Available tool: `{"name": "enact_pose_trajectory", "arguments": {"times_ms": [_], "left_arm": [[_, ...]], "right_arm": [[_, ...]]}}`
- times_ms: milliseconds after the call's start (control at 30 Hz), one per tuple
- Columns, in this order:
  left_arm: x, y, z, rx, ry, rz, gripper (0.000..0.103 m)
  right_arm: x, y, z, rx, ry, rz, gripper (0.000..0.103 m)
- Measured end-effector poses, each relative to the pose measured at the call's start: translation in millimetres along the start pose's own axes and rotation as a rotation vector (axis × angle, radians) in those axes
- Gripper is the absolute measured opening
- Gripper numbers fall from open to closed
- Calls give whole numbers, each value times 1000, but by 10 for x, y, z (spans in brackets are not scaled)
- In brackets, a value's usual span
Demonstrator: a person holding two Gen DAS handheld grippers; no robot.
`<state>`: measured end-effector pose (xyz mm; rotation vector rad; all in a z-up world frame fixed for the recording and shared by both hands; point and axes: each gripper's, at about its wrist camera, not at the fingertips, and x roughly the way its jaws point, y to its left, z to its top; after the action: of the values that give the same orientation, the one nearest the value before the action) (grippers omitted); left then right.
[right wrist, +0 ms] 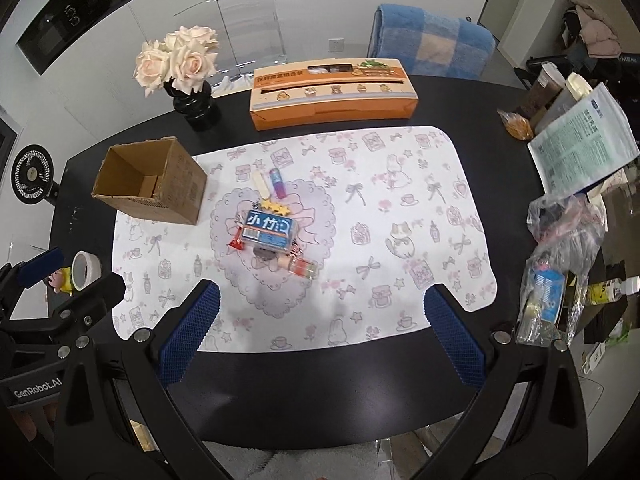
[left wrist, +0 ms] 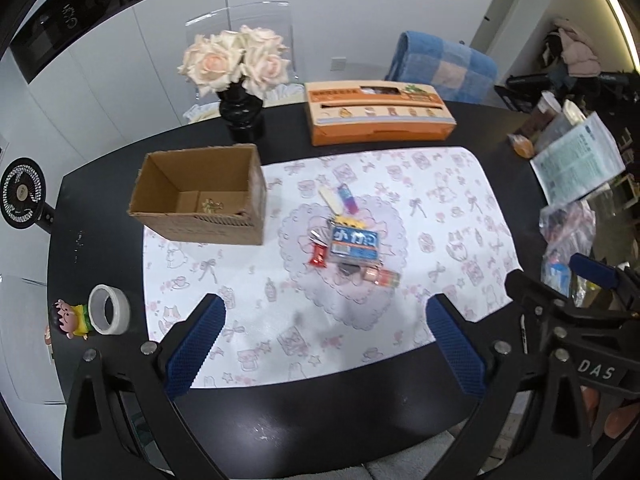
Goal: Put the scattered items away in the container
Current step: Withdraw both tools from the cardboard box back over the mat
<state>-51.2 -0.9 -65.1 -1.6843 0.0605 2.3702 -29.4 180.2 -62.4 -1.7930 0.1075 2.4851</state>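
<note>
Open cardboard box [left wrist: 200, 192], upright, ahead-left of the left gripper [left wrist: 326, 344]; small packets [left wrist: 352, 244] heaped ahead, apart.

You are in a home dining area: black table [right wrist: 320, 392] with flower vase [right wrist: 192, 104], blanket-draped chair [right wrist: 432, 40], built-in oven [right wrist: 60, 20].

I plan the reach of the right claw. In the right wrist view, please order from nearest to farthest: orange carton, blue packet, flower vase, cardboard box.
From the right claw, which is open and empty:
1. Blue packet, in the pile on the heart mat, straight ahead.
2. Cardboard box, ahead to the left, at the mat's edge.
3. Flower vase at the far left and orange carton at the far centre: too close to call.
</note>
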Motion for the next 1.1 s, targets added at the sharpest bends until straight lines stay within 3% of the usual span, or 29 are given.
{"name": "enact_pose_trajectory", "arguments": {"times_ms": [400,1100], "left_arm": [[78,-262,-144,-8,23,-11,100],[488,-133,-293,-32,107,17,100]], "right_arm": [[75,-364,-197,9,41,15,103],[542,-208,-199,-78,114,55,103]]}}
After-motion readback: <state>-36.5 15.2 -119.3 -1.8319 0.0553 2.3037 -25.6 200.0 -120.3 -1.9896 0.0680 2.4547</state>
